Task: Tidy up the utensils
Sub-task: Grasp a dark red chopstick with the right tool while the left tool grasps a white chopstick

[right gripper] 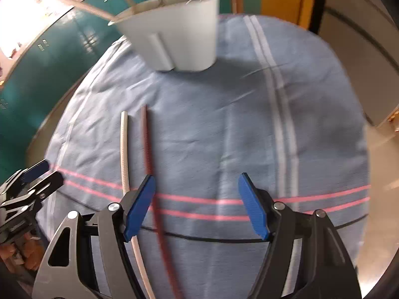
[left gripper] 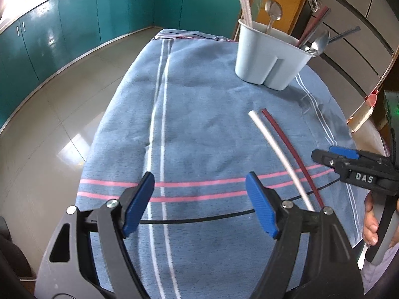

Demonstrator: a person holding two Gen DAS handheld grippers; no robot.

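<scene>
A white chopstick [left gripper: 279,159] [right gripper: 124,149] and a dark red chopstick [left gripper: 291,157] [right gripper: 147,144] lie side by side on the blue striped cloth [left gripper: 199,124] [right gripper: 224,124]. A pale blue utensil holder [left gripper: 269,59] [right gripper: 174,37] stands at the far end with spoons [left gripper: 273,10] and chopsticks in it. My left gripper [left gripper: 199,199] hovers open over the cloth, left of the two sticks, holding nothing. My right gripper [right gripper: 197,201] is open above the near part of the red stick, which runs between its jaws. It also shows in the left wrist view, right gripper [left gripper: 324,157].
The cloth covers a small rounded table. Teal cabinets [left gripper: 74,25] line the far wall over a shiny tiled floor [left gripper: 49,124]. A yellow wooden panel [left gripper: 281,0] and grey panels stand behind the holder. A hand [left gripper: 371,224] grips the right tool.
</scene>
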